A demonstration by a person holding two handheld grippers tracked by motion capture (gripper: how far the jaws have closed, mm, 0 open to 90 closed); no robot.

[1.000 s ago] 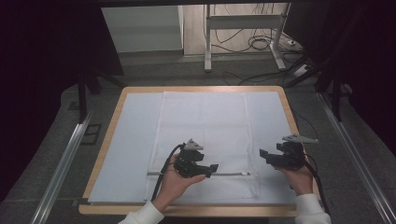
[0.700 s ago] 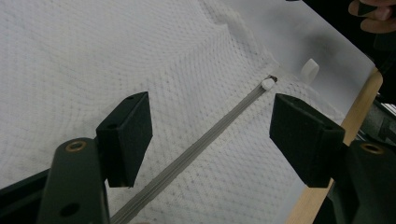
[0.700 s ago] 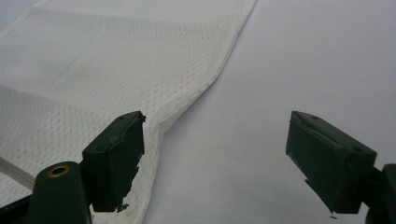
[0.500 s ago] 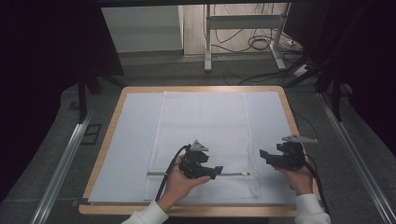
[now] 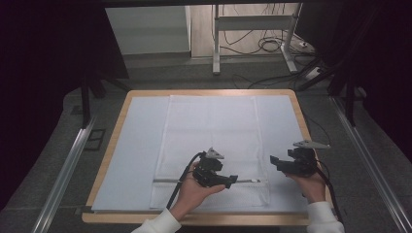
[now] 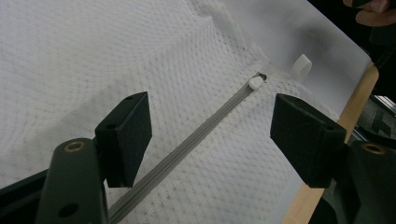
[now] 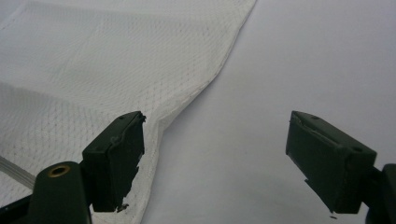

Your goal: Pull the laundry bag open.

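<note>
A wooden table (image 5: 112,145) with rounded corners carries a pale sheet (image 5: 141,145) that covers nearly all of it, leaving only a thin rim of wood bare. Flat on that sheet lies a white mesh bag (image 5: 211,131), running from 12 o'clock down to 6 o'clock, its grey zipper (image 5: 167,180) crossing it near the 6 o'clock end. The left gripper (image 5: 234,179) hovers low over the zipper at about 6 o'clock, jaws spread wide with nothing between them; in the left gripper view the zipper (image 6: 196,135) runs between the jaws toward a white pull tab (image 6: 255,83) at its far end. The right gripper (image 5: 273,162) sits at about 4 o'clock, just past the bag's edge, also wide open and empty; its own view shows the bag's hem (image 7: 205,88) beside one jaw and bare sheet (image 7: 303,60) under the other. Around the table the floor (image 5: 160,73) is grey; metal rails (image 5: 68,167) flank both sides, and at 12 o'clock a metal stand (image 5: 216,43) rises beside loose cables (image 5: 269,46) on the floor
</note>
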